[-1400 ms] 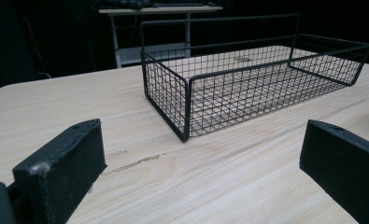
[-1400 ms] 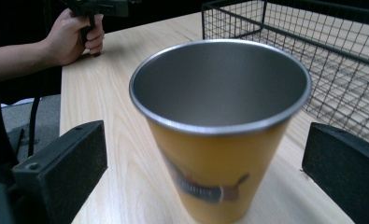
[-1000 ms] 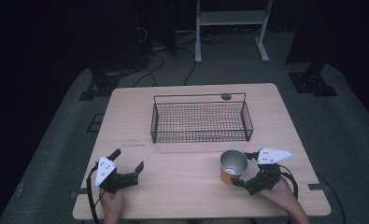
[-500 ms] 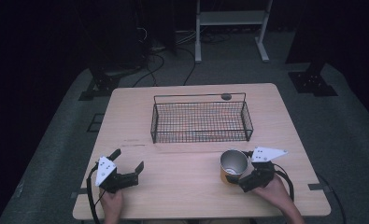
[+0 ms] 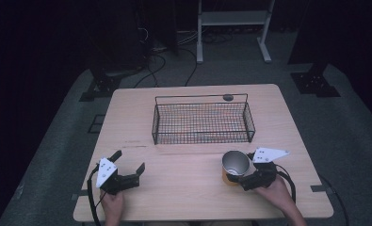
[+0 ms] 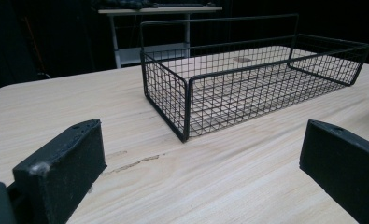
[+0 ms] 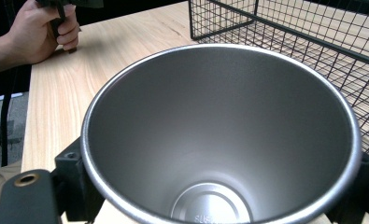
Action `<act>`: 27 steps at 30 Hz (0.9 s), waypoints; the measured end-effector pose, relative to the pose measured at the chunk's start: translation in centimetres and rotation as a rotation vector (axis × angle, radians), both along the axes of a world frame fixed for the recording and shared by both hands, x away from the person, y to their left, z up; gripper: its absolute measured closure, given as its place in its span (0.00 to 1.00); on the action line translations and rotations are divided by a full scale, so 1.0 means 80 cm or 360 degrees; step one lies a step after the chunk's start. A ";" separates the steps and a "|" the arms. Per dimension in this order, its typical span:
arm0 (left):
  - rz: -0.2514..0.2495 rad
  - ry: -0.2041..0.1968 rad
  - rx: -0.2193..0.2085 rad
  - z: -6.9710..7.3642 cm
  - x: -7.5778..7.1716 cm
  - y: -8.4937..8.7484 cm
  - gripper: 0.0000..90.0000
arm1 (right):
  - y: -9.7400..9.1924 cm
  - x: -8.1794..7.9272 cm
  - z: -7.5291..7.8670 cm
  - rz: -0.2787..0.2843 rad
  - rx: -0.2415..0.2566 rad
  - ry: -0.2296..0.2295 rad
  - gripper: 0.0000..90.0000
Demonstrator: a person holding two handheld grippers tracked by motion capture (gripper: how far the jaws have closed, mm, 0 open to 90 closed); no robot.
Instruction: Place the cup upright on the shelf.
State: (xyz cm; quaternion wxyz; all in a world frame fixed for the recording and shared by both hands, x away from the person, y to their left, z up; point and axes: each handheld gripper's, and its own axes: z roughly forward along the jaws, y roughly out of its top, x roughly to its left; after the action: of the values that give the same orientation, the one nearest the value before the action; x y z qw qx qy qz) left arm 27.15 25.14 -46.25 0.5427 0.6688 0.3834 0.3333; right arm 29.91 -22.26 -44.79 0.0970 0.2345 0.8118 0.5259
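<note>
Dark room, light wood table [image 5: 183,188] mid-frame in the high view, black wire basket [image 5: 202,123] sitting upper centre of it. Steel cup [image 5: 235,165] stands upright lower right of the table, just in front of the basket's near right corner, mouth up, empty.

Right gripper [image 5: 244,178] is at the cup's lower wall; in the right gripper view the jaws sit either side of the cup [image 7: 219,140] low down, looks clamped on, though contact itself is hidden under the rim, so probably gripped rather than certainly. Left gripper [image 5: 127,170] rests lower left of the table, jaws spread wide, nothing between them; basket [image 6: 247,84] straight ahead of it.

Handling: thin-wall metal, rigid, light, won't crush at normal squeeze. Smooth tapered wall = slippery, tends to squirt upward out of a pinch. Grip low on the body square across the diameter, or pinch the rolled rim. Keep it upright, moderate force.
</note>
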 end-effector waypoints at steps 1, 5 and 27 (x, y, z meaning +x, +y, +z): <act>0.0000 0.0000 0.0000 0.000 0.000 0.000 0.00 | 0.000 0.000 0.000 -0.0001 -0.0002 -0.0002 0.14; 0.0000 -0.0001 0.0000 0.000 0.000 0.000 0.00 | -0.001 -0.001 0.003 -0.0003 0.0002 -0.0004 0.14; -0.0007 0.0003 0.0011 0.000 0.000 -0.002 0.00 | -0.003 0.010 0.045 0.0074 0.0043 0.0031 0.14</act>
State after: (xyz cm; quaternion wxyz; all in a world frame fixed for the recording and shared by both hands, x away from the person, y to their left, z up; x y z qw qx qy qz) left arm 27.16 25.02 -46.25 0.5408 0.6719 0.3813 0.3327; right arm 30.74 -22.52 -41.17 0.0736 0.2218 0.8108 0.5366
